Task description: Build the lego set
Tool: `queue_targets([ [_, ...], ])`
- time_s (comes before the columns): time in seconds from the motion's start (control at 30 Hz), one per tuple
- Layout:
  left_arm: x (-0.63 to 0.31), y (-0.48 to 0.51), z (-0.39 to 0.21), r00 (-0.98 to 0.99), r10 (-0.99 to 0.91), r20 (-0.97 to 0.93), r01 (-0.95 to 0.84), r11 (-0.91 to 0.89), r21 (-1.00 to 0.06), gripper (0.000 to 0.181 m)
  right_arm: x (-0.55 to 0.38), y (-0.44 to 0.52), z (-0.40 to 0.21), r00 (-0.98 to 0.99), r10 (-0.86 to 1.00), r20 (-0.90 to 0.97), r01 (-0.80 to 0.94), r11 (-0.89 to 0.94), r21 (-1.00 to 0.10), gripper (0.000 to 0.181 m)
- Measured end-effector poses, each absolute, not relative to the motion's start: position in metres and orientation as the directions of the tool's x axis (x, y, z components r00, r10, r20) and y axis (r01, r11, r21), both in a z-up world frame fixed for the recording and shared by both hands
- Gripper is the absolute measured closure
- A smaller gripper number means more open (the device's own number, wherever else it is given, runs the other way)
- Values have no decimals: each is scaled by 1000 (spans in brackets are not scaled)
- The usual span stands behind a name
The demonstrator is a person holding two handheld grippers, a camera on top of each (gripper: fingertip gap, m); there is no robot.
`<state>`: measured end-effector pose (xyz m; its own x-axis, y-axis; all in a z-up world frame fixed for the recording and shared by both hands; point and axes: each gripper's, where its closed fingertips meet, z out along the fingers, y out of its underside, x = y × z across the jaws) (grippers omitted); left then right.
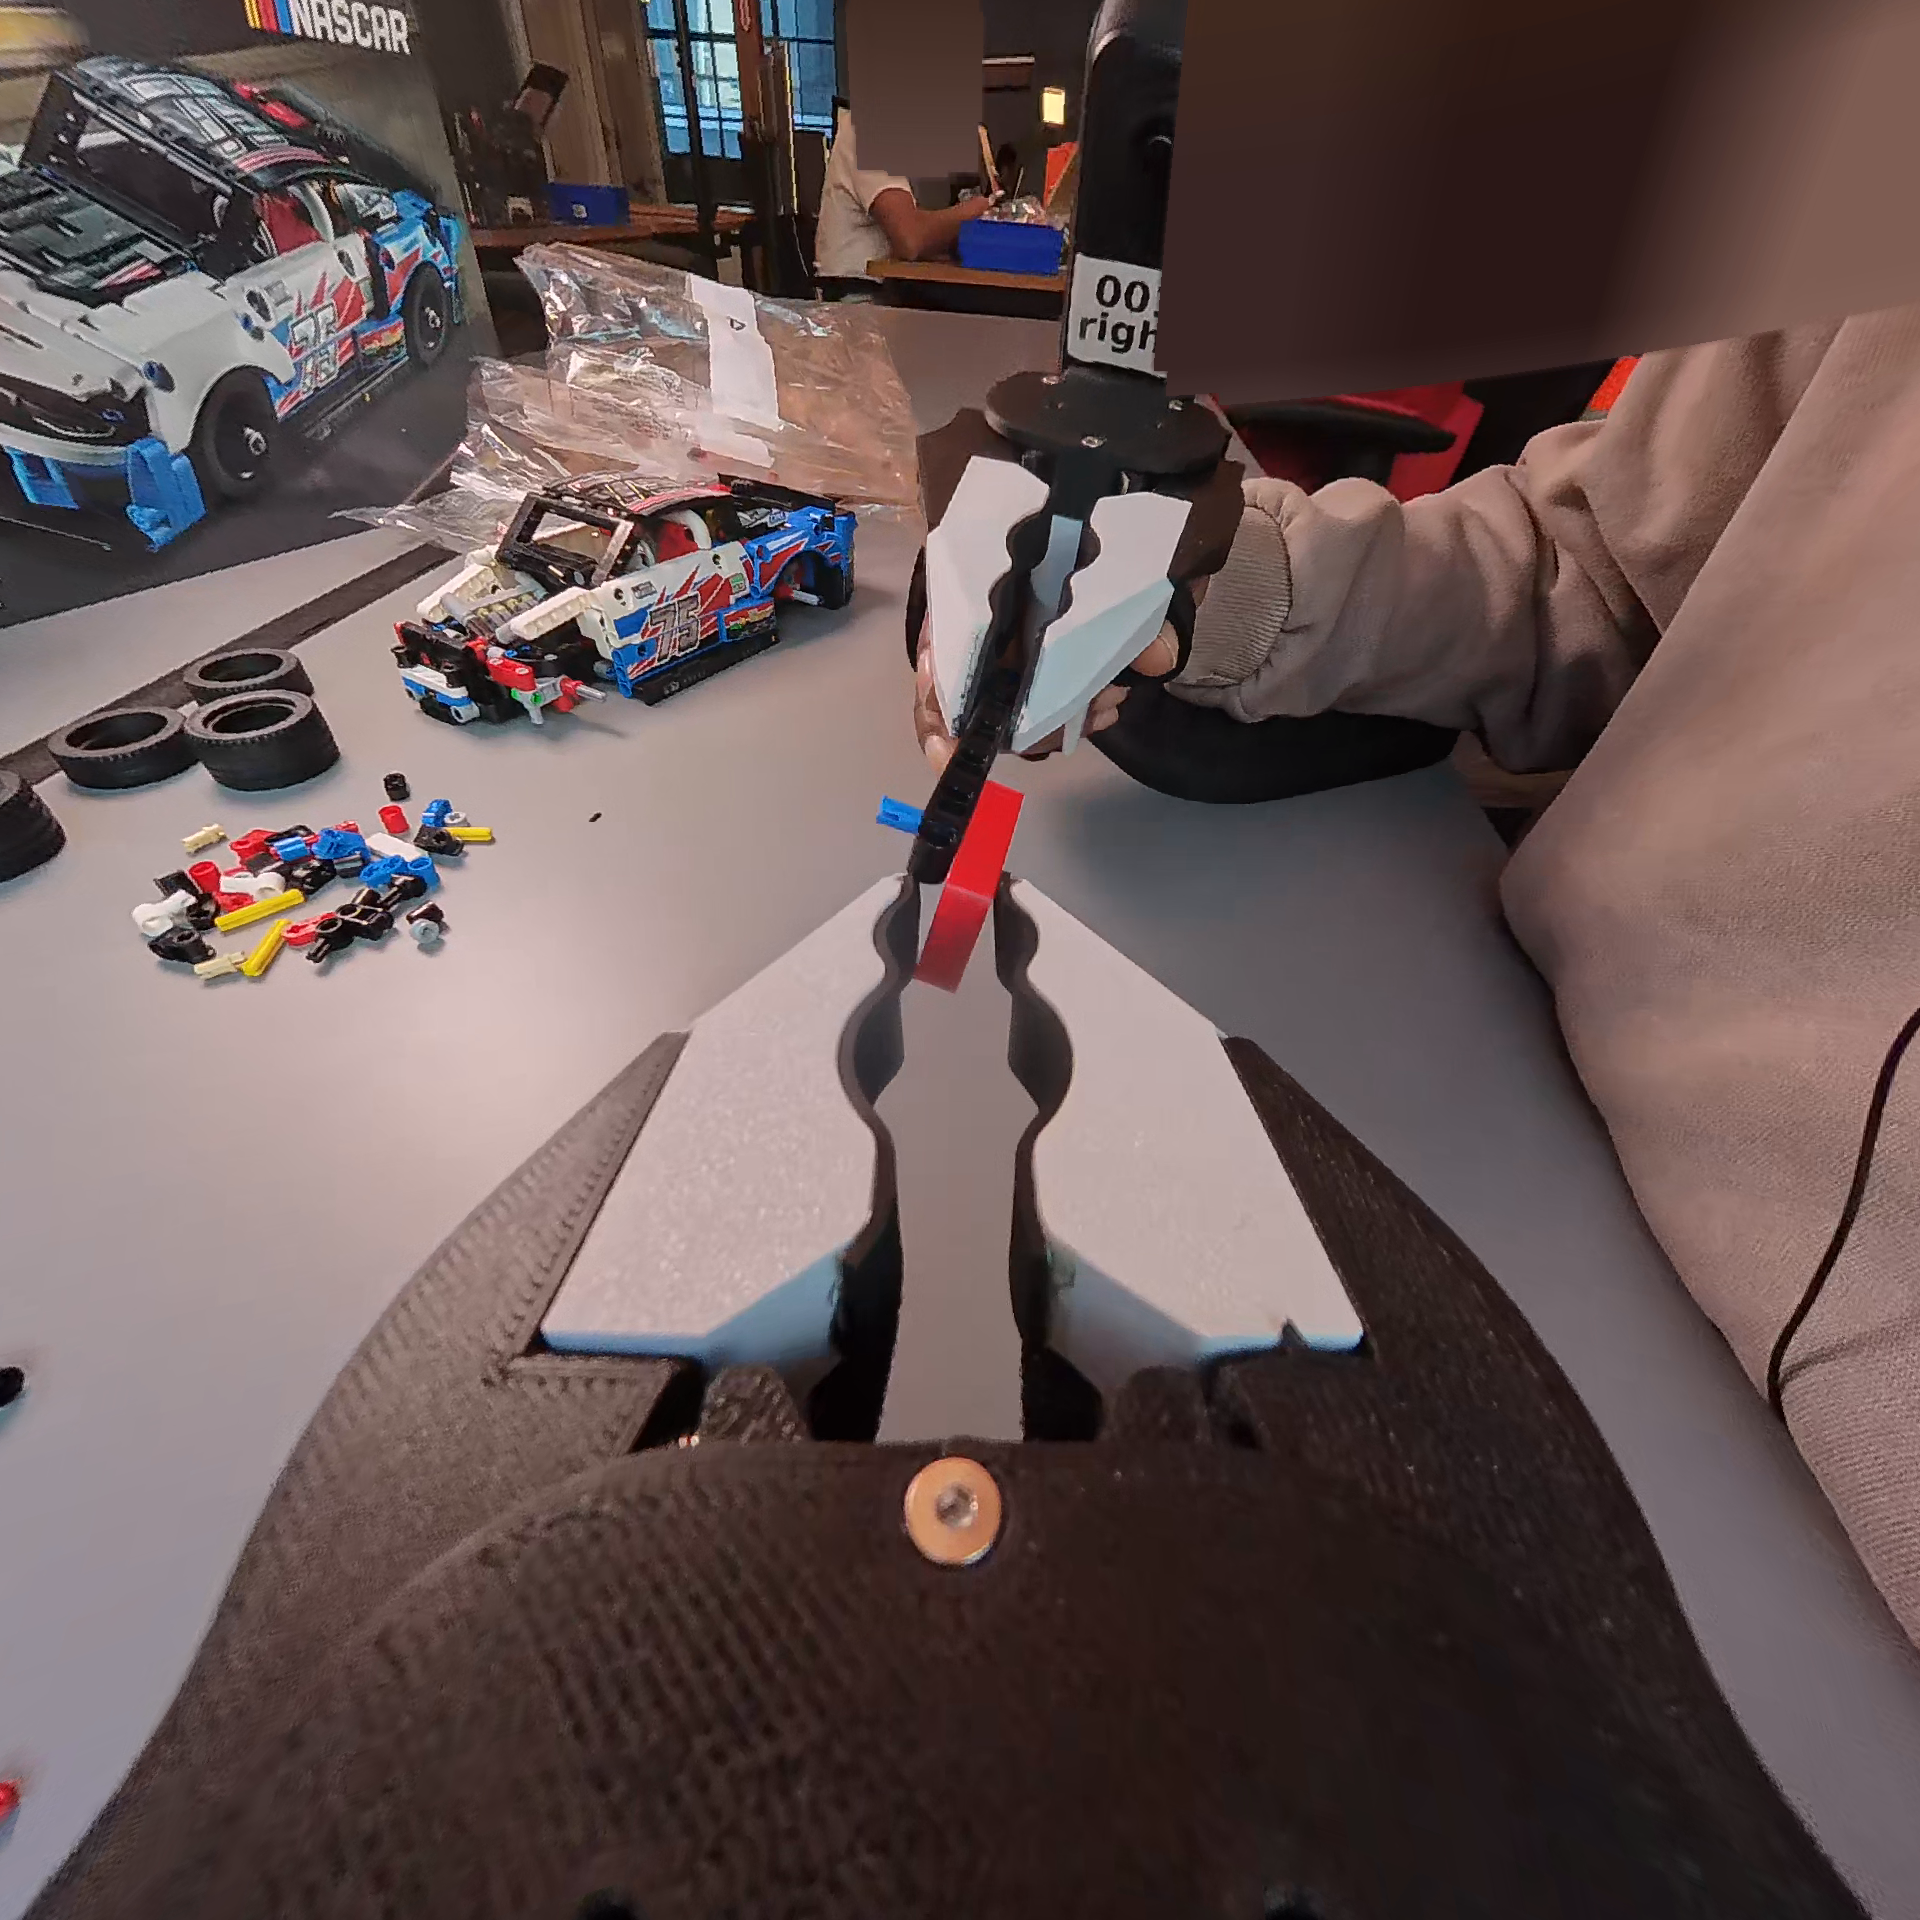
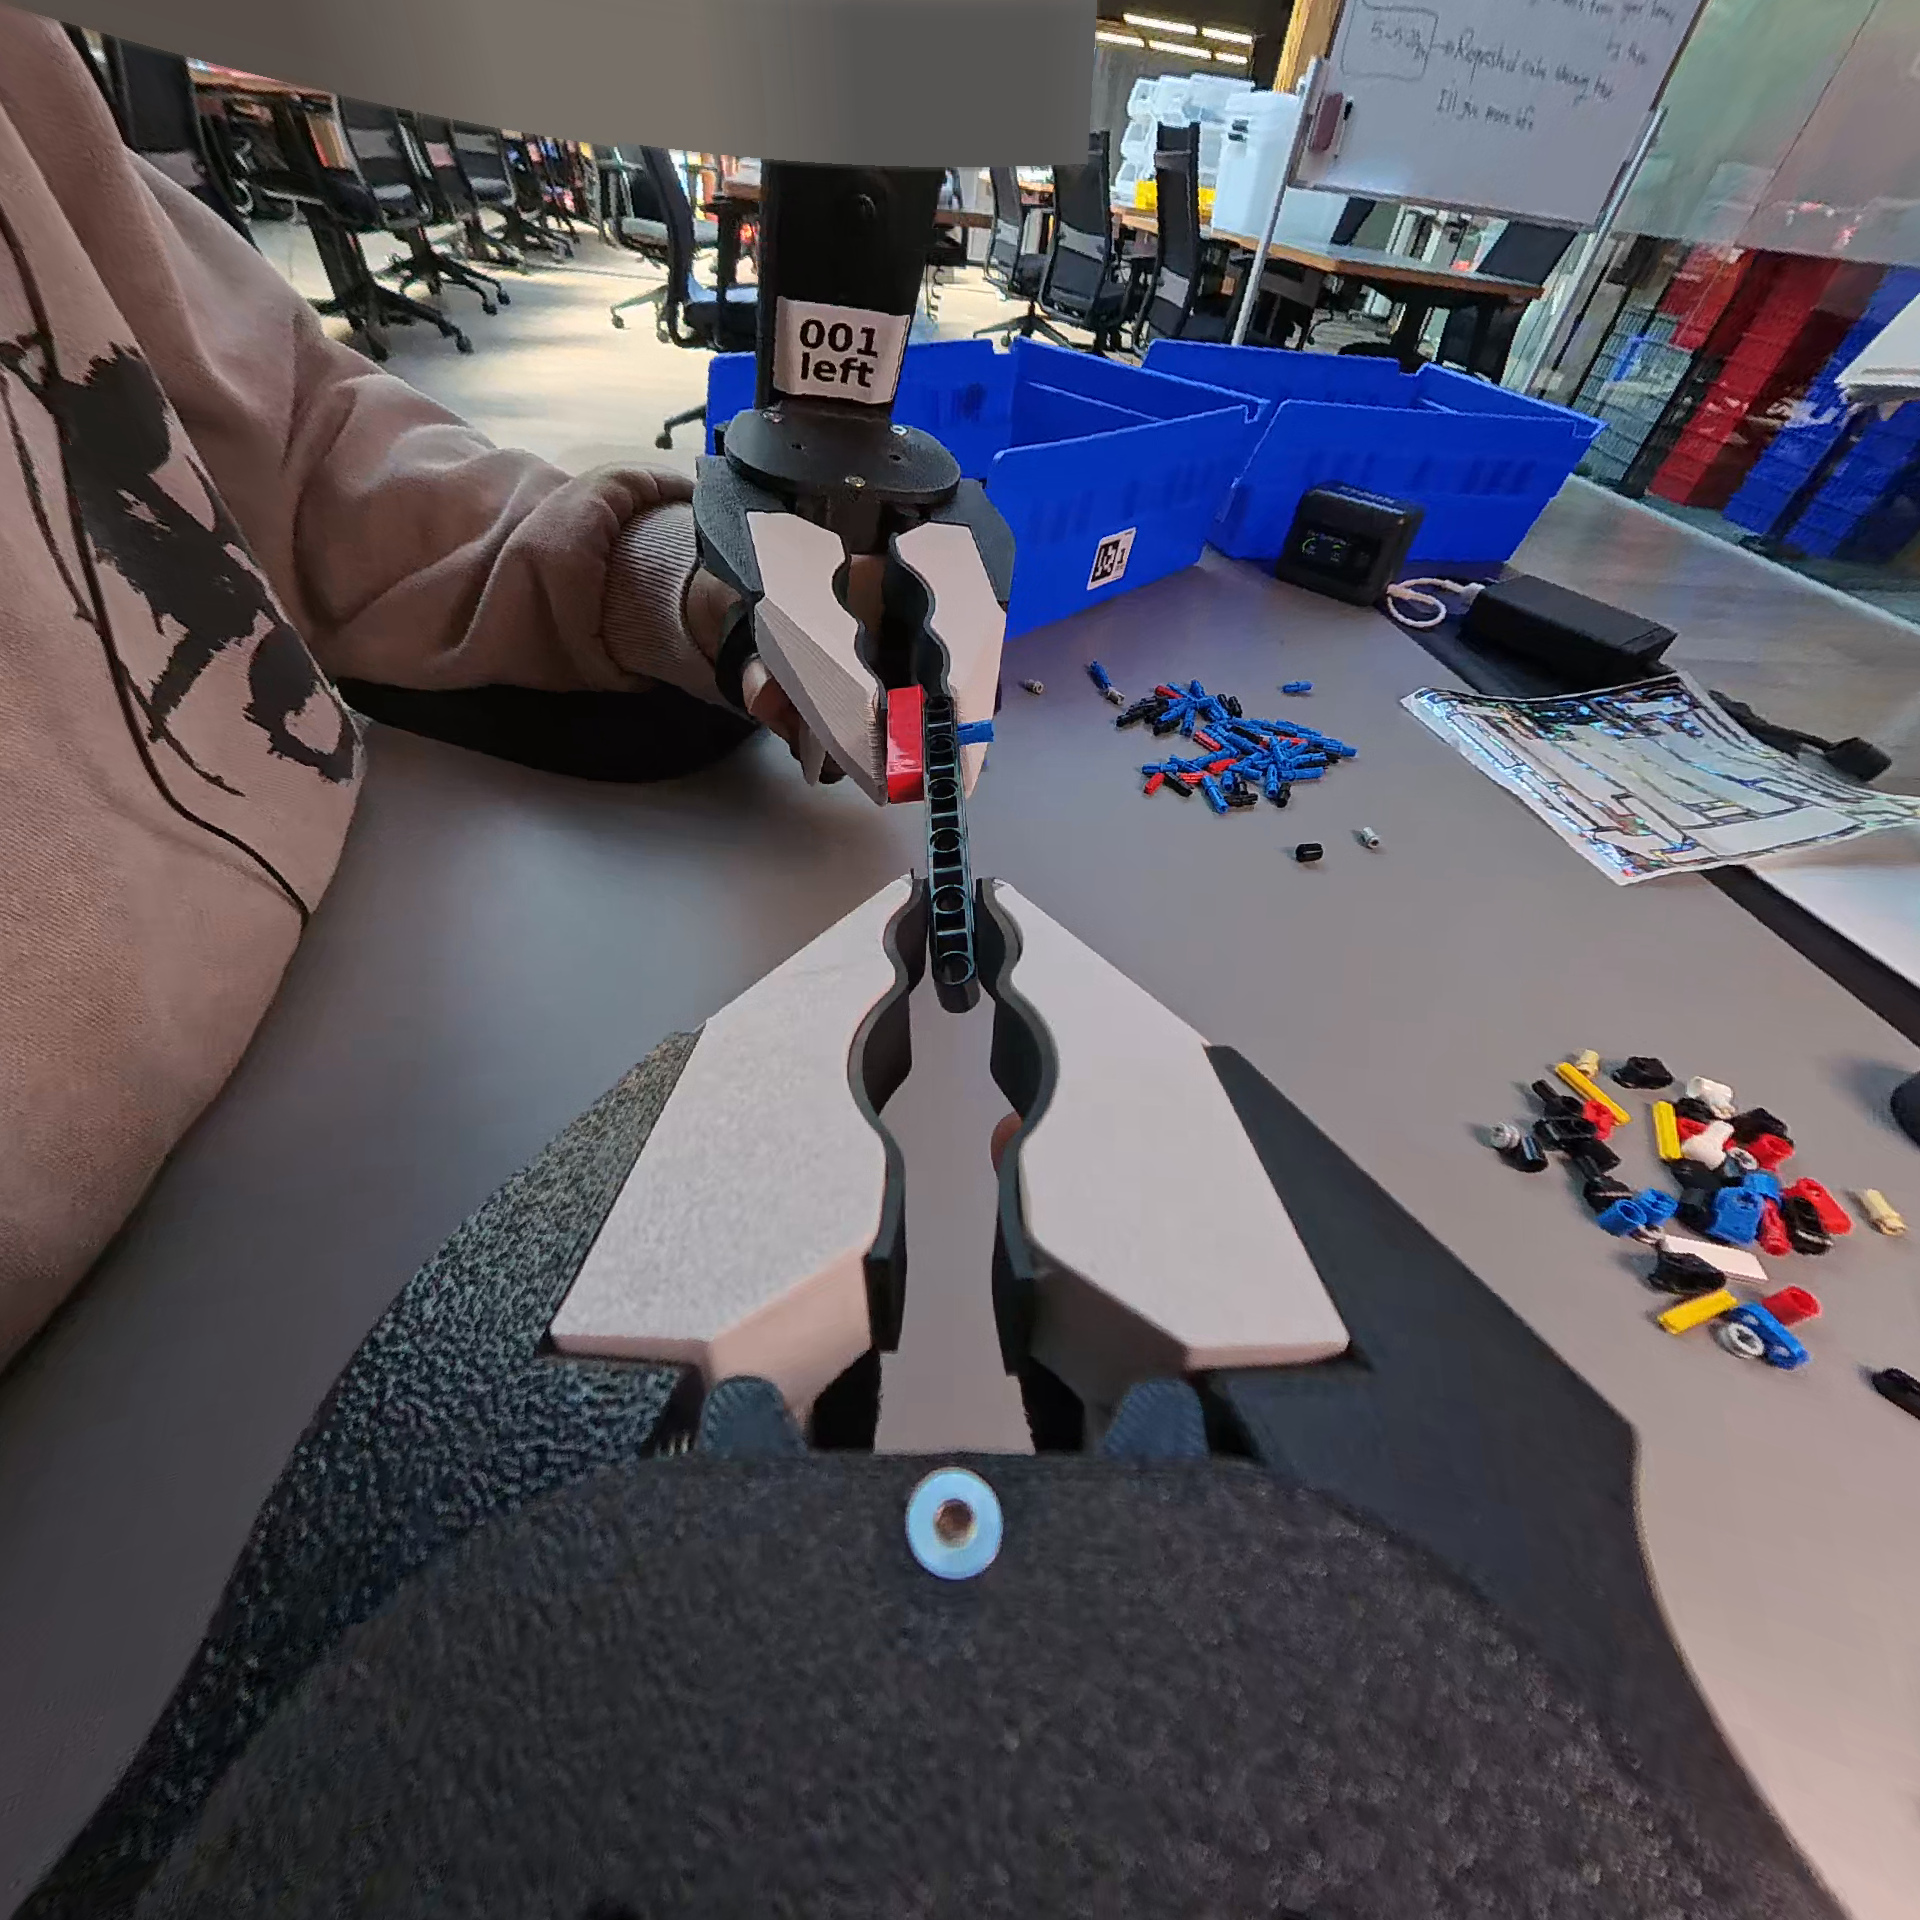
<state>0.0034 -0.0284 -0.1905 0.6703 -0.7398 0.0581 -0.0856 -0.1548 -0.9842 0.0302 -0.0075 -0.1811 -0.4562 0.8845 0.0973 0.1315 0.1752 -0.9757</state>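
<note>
- Left gripper point(image 1: 951, 894) closed on red piece point(image 1: 971, 883), held above the table point(image 1: 623, 1039).
- Right gripper point(image 2: 951, 894) closed on black beam point(image 2: 951, 883); beam touches the red piece (blue pin point(image 1: 896, 812) through it).
- Far left: car point(image 1: 634, 592), tyres point(image 1: 197, 727), loose parts point(image 1: 301, 883), plastic bags point(image 1: 707, 384).
- Right wrist view: blue bins point(image 2: 1195, 447), pin pile point(image 2: 1236, 743), instruction sheet point(image 2: 1662, 769).

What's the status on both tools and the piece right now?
Left tool shut on red piece. Right tool shut on black beam, blue pin in it. Beam and red piece touching, held above table. Nothing in the way.
</note>
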Motion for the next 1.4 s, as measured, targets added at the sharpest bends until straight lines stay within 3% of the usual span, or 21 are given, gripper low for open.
queue_targets([
  [0.2, 4, -30, -186, 671, -741, 33, -93, -129, -987, 170, 31, -9, -180, -472, 880, 47, 120, 117, -986, 175],
  [0.37, 1, -29, -185, 666, -740, 96, -42, -166, -985, 174, 30, -7, -182, -483, 856, -187, 216, -90, -972, 176],
  [0.9, 0, -28, -181, 631, -744, 218, 64, -230, -971, 174, 28, -5, -180, -468, 734, -492, 331, -371, -868, 174],
  [1.17, 2, -28, -181, 640, -745, 186, 45, -205, -978, 174, 30, -4, -180, -485, 712, -509, 331, -389, -860, 174],
  [1.33, 5, -32, -181, 668, -744, -18, -100, -65, -993, 174, 33, -8, -182, -512, 821, -253, 222, -158, -962, 174],
  [1.4, 7, -33, -183, 668, -736, -108, -177, -15, -984, 174, 34, -10, -184, -515, 818, -255, 238, -149, -960, 169],
])
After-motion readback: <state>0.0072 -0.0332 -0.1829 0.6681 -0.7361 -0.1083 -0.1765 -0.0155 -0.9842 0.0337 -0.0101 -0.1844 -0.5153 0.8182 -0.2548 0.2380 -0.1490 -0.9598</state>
